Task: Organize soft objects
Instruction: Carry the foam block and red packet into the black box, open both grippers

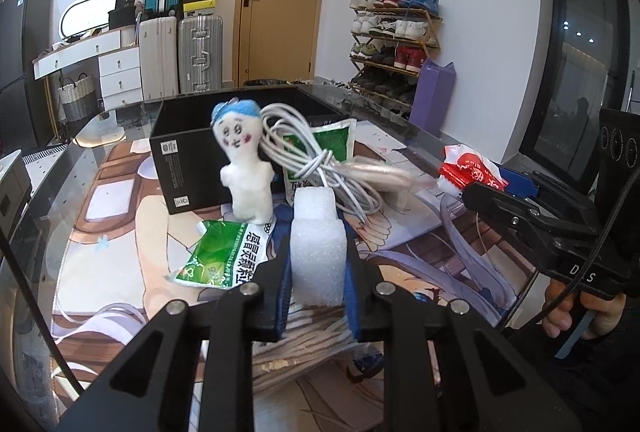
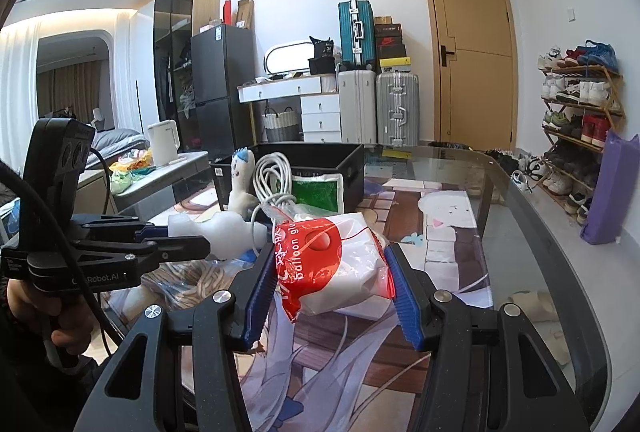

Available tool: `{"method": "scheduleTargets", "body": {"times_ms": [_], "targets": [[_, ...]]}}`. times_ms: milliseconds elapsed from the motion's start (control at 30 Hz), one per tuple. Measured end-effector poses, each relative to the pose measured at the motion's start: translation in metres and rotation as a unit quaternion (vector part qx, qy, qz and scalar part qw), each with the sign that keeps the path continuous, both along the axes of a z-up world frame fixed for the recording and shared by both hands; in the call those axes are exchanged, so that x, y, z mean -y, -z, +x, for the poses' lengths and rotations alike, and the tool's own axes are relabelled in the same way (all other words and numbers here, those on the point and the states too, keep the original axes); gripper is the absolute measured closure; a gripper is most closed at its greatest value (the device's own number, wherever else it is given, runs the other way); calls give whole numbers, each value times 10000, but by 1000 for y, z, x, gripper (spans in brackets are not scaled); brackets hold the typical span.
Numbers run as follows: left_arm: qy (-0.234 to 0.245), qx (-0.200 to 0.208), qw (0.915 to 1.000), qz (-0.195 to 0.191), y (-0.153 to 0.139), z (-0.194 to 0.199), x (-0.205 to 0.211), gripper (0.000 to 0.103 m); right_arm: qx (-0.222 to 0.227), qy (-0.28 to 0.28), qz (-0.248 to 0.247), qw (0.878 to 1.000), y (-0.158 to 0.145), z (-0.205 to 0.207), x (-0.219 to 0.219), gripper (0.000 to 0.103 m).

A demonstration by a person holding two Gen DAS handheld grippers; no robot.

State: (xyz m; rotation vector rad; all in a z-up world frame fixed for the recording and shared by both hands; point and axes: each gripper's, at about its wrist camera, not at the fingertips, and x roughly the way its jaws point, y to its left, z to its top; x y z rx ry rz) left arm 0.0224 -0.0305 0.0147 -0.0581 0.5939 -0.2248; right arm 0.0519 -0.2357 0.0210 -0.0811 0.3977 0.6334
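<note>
Foam (image 1: 318, 232) sits pinched between your left gripper (image 1: 318, 252) pads, low over the mat (image 1: 420, 232), with the box (image 1: 188, 160) at 11 o'clock beyond it. Your right gripper (image 2: 330, 264) clamps the red-and-white bag (image 2: 332, 264). Both picks look made; the step in hand is likely carrying to the box, so lift clear of the doll (image 1: 244, 160) and cable (image 1: 304, 148) leaning at its front. Only the left view shows the green packet (image 1: 224, 252) at 9 o'clock of the foam; only the right shows a rope bag (image 2: 192, 280) beneath your left gripper.
</note>
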Motion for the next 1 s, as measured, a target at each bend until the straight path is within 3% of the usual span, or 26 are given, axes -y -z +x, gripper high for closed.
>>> {"method": "scheduleTargets", "body": {"times_ms": [1000], "targets": [[-233, 509, 9984, -93, -39, -13, -21, 83, -18, -121, 74, 9999, -23, 2, -5, 49]]}}
